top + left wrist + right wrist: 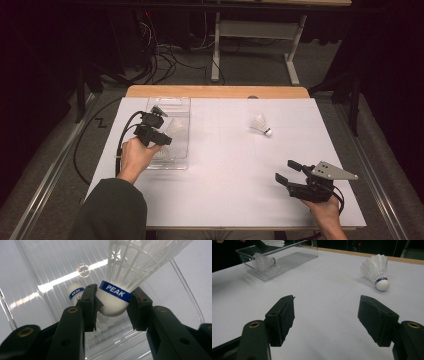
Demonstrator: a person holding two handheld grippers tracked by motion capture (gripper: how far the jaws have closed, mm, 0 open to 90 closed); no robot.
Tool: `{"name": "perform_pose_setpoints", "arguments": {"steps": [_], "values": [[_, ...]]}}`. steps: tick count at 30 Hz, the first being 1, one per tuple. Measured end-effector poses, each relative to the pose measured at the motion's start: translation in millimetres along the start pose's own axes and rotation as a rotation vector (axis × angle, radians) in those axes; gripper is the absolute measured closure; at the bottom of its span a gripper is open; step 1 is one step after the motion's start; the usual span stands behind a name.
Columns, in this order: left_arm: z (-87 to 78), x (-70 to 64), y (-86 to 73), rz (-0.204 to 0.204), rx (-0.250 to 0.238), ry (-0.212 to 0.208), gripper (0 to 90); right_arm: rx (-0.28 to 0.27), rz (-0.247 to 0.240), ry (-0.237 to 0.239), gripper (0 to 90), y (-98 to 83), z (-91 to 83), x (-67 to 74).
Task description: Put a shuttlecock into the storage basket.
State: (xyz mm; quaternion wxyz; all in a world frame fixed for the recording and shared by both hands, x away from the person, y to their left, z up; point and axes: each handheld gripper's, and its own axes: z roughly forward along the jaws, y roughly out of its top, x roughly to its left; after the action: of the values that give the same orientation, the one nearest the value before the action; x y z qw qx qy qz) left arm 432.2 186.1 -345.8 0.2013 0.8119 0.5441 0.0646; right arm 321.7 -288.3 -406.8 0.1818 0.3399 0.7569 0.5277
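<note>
On the white surface [225,170] one shuttle [263,261] lay in the box [182,162]. My left fingers [113,308] gripped a second [117,296] above it. My right fingers [327,315] gaped wide, a third [260,123] waiting.

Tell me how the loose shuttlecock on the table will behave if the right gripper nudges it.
The shuttlecock lies on its side, round cork and flared skirt touching the table, so it would probably roll in an arc. It looks very light, so a nudge may send it skidding. The thin skirt may crush.
</note>
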Motion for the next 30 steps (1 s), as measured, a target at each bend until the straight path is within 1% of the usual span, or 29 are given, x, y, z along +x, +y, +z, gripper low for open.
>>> {"name": "perform_pose_setpoints", "arguments": {"steps": [4, 8, 15, 17, 19, 22, 25, 30], "values": [[4.7, 1.5, 2.2, -0.012, 0.014, 0.002, 62.5, -0.001, 0.0, 0.001, 30.4, -0.1, -0.1, -0.1], [7.7, 2.4, 4.3, -0.021, 0.018, 0.002, 62.5, 0.0, 0.004, 0.002, 30.4, -0.2, -0.4, -0.2], [12.6, 5.5, 6.2, -0.026, 0.028, 0.014, 61.8, 0.003, 0.001, 0.004, 30.3, -0.4, 0.0, -0.1], [14.1, 6.1, 6.5, -0.027, 0.035, 0.019, 57.3, 0.003, 0.003, 0.004, 30.1, -0.5, -0.1, -0.2], [16.5, 5.9, 6.6, -0.023, 0.052, 0.024, 50.2, 0.002, 0.004, 0.004, 30.1, -0.5, -0.2, -0.4], [17.9, 5.3, 6.2, -0.019, 0.057, 0.032, 44.9, 0.003, 0.005, 0.004, 30.1, -0.5, -0.3, -0.3], [16.9, 4.1, 5.8, -0.013, 0.054, 0.033, 42.4, 0.002, 0.004, 0.005, 30.1, -0.5, -0.5, -0.5], [14.1, 3.1, 4.4, -0.007, 0.043, 0.032, 41.1, -0.001, 0.006, 0.003, 30.1, -0.5, -0.9, -0.8]]}}
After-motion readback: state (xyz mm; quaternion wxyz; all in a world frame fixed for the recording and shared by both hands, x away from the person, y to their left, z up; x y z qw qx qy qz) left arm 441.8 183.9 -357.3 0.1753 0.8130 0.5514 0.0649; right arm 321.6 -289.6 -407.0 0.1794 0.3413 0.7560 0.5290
